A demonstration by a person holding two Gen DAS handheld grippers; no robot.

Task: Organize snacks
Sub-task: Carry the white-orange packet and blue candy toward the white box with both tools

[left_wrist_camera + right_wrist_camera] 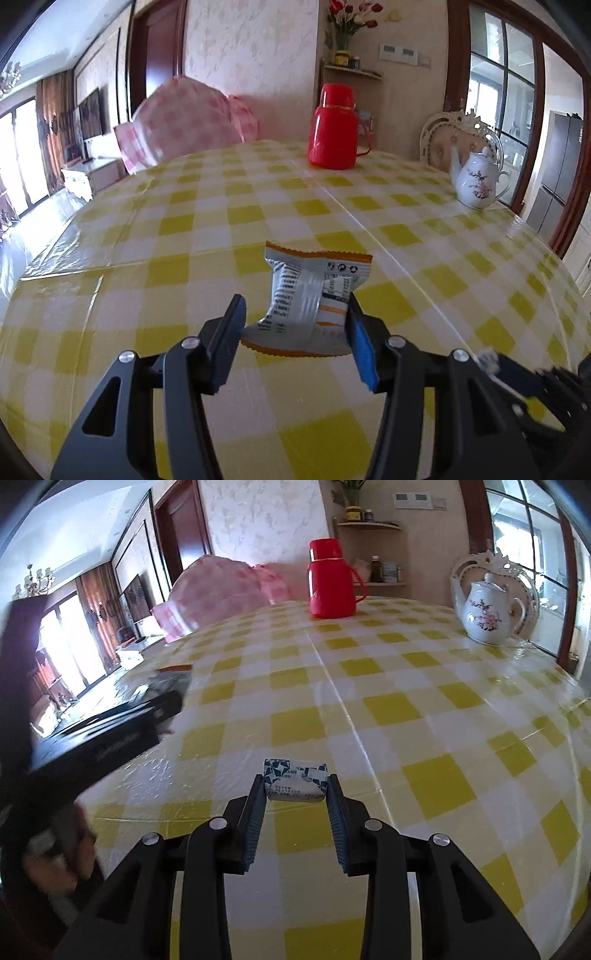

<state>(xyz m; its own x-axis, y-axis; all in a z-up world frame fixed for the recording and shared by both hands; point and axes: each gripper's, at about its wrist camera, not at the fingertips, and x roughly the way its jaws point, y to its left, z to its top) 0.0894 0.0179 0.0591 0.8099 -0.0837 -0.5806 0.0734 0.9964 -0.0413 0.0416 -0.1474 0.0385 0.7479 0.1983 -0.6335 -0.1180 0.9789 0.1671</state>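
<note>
Table (406, 206), covered in a yellow-and-white checked cloth under clear film, fills both wrist views. Pink checked bundle (184, 118), at 11 o'clock on the far edge, soft-edged and blurred. Red flask (334, 129), upright at 12 o'clock on the far side, handle turned right. White teapot (476, 181) with a pink floral print, at 2 o'clock near the right edge, well apart from the flask. Left gripper (295, 314), jaws partly closed and pressing the sides of a grey-and-orange snack packet (310, 295); the packet is pinched narrow at its middle between the pads, printed back facing up, lifted above the cloth at centre. Right gripper (296, 790), jaws narrow and clamped on a small blue-and-white wrapped snack (295, 779), held crosswise at the fingertips over the cloth at centre (print too small to read). In the right wrist view the left gripper's dark body appears blurred at 9 o'clock.
</note>
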